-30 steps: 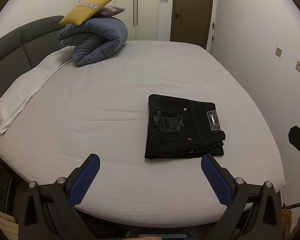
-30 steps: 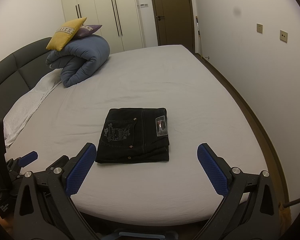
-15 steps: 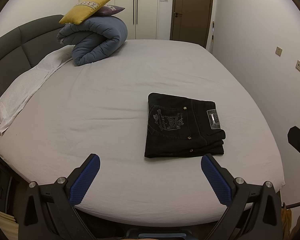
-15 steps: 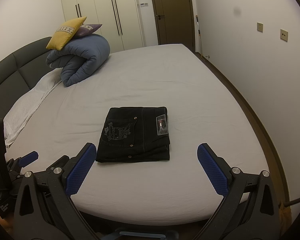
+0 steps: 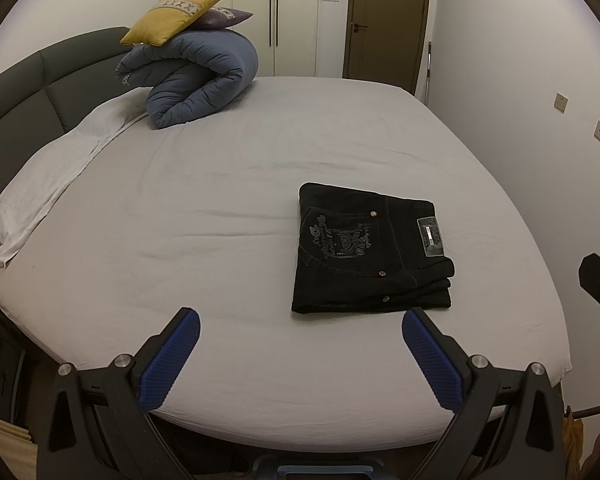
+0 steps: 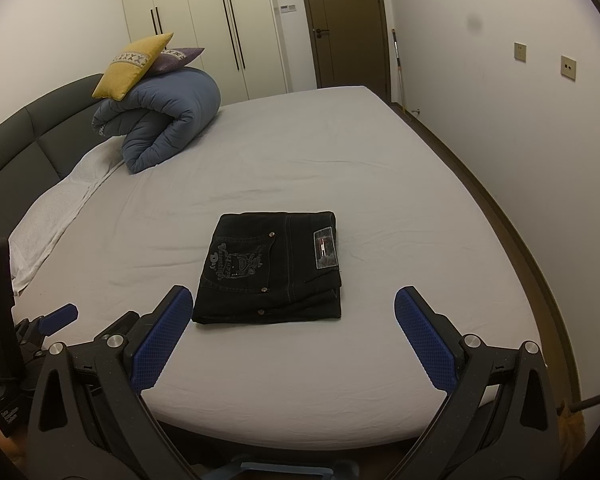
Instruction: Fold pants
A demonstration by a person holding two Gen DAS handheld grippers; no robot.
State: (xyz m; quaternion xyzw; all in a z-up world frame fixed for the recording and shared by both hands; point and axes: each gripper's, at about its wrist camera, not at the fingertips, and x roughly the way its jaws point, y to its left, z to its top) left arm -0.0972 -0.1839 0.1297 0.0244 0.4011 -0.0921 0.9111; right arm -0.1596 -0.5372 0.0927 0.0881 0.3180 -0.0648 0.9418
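Observation:
The black pants (image 5: 370,254) lie folded into a compact rectangle on the grey bed sheet (image 5: 204,208), with a back pocket and a label patch facing up. They also show in the right wrist view (image 6: 270,268). My left gripper (image 5: 300,338) is open and empty, held back over the bed's near edge, left of the pants. My right gripper (image 6: 294,322) is open and empty, just short of the pants' near edge. Neither touches the pants.
A rolled blue duvet (image 5: 198,78) with a yellow cushion (image 5: 176,16) and a purple cushion on top sits at the far left by the dark headboard (image 5: 28,92). A white towel (image 5: 48,176) lies along the left side. A wall (image 5: 540,100) runs close on the right.
Almost nothing differs. Both grippers stay open and drift very slightly; the folded pants have not moved.

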